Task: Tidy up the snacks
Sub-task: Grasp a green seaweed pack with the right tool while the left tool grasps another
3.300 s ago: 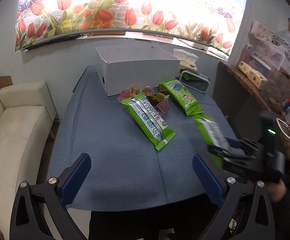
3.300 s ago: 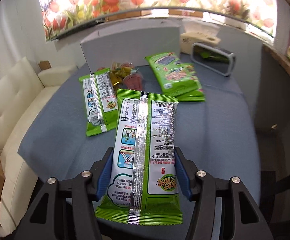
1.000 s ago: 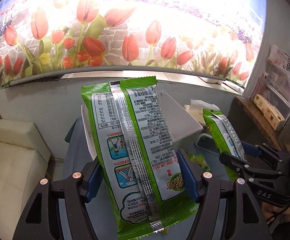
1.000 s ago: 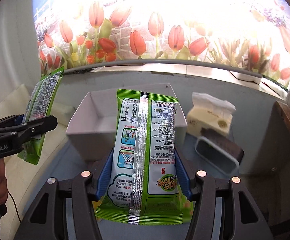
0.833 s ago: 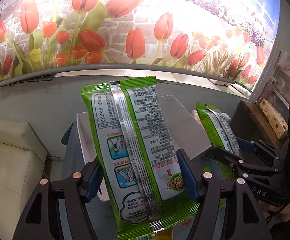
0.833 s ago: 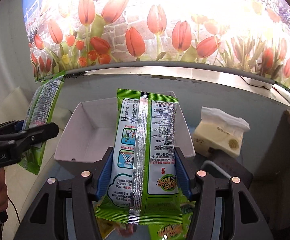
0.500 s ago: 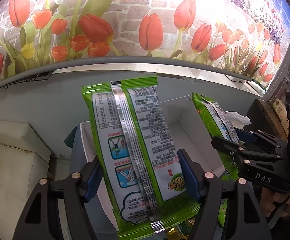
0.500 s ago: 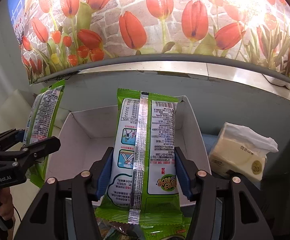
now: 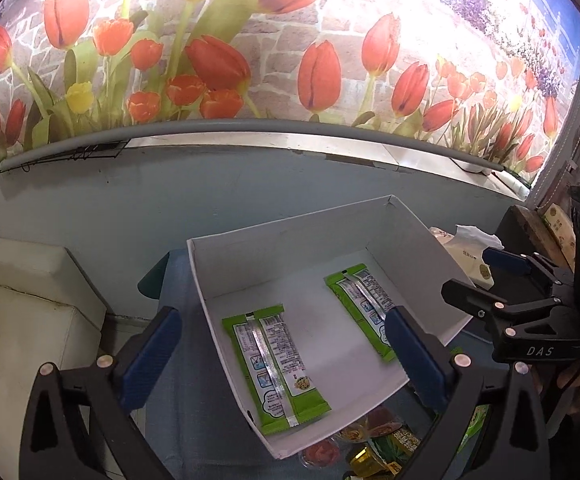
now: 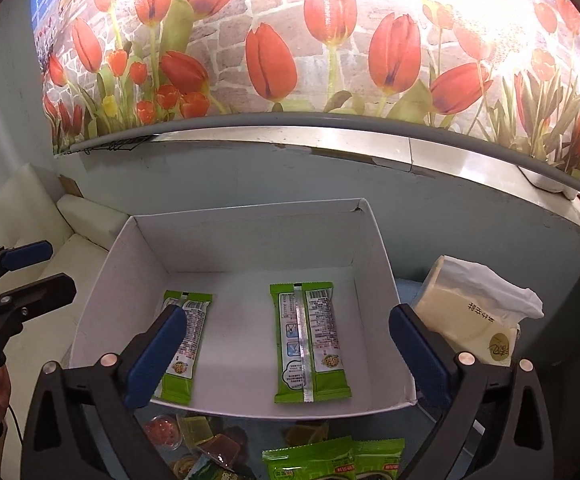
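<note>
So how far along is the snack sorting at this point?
Done: two green snack packets lie flat in the white box. In hand: nothing; left gripper and right gripper are open and empty. Left: jelly cups and more green packets in front of the box.

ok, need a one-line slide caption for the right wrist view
Open right claw above the white box, two green snack packs flat inside, more snacks on the table in front.

We are looking at a tulip mural (image 9: 249, 48) glowing brightly across the upper wall, washing out toward the right. Below it a grey rail (image 10: 330, 120) is running along a pale blue-grey wall (image 9: 129, 200). A cream sofa (image 9: 21, 300) is sitting at left.
</note>
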Available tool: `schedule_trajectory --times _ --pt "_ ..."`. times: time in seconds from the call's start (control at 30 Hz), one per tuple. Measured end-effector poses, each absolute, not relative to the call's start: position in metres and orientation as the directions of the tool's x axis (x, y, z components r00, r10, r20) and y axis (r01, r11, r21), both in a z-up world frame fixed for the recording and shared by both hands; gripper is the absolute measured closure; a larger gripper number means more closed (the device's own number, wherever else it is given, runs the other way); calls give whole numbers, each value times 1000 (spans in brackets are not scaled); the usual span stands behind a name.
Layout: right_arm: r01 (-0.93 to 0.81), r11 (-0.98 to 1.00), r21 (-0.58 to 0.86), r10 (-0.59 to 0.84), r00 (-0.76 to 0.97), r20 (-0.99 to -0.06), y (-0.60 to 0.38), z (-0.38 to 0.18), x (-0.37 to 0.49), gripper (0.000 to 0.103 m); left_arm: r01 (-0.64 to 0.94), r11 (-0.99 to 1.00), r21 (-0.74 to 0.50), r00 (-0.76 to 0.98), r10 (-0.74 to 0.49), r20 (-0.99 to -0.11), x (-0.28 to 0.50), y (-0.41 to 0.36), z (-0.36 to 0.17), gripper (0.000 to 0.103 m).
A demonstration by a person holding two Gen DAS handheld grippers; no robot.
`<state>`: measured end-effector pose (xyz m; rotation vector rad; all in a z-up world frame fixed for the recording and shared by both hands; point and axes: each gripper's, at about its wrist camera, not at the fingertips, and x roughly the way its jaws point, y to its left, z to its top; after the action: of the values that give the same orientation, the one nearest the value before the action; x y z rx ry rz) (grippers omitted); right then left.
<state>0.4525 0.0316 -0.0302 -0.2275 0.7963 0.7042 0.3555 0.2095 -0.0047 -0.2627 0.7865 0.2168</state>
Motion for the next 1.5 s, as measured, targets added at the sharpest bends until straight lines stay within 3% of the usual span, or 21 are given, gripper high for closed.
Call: schedule_trajectory --times 0.27,0.4,0.63,0.8,1.2,1.23,1.27,1.3,1.5 --pt "-667 745 36 522 548 -654 -8 -20 406 0 -244 960 -141 744 92 -662 313 173 10 0" --pt "-696 715 -70 542 615 -572 -37 -26 361 0 -206 972 -116 776 90 -624 269 139 10 0" --pt "-635 767 -90 439 622 -648 -91 -69 309 0 -174 963 -206 795 14 -607 175 80 -11 0" --pt "-615 788 -30 432 587 -685 -113 -101 305 0 -185 961 -203 770 14 -638 120 42 -34 0" --pt "-625 772 -115 327 545 -772 -69 -159 347 1 -216 957 -192 719 23 -695 71 28 -55 0" --pt "-621 772 -135 309 552 -774 -66 -163 351 6 -222 956 -192 718 27 -696 69 30 -55 0" --pt "-623 770 -137 305 548 -779 -64 -166 353 24 -226 954 -195 718 28 -695 68 32 -55 0" --pt "-629 768 -124 304 528 -793 -63 -169 356 29 -228 953 -198 719 28 -694 67 34 -55 0" --pt "-626 778 -60 348 508 -788 -72 -160 361 29 -246 949 -198 707 36 -707 66 39 -59 0"
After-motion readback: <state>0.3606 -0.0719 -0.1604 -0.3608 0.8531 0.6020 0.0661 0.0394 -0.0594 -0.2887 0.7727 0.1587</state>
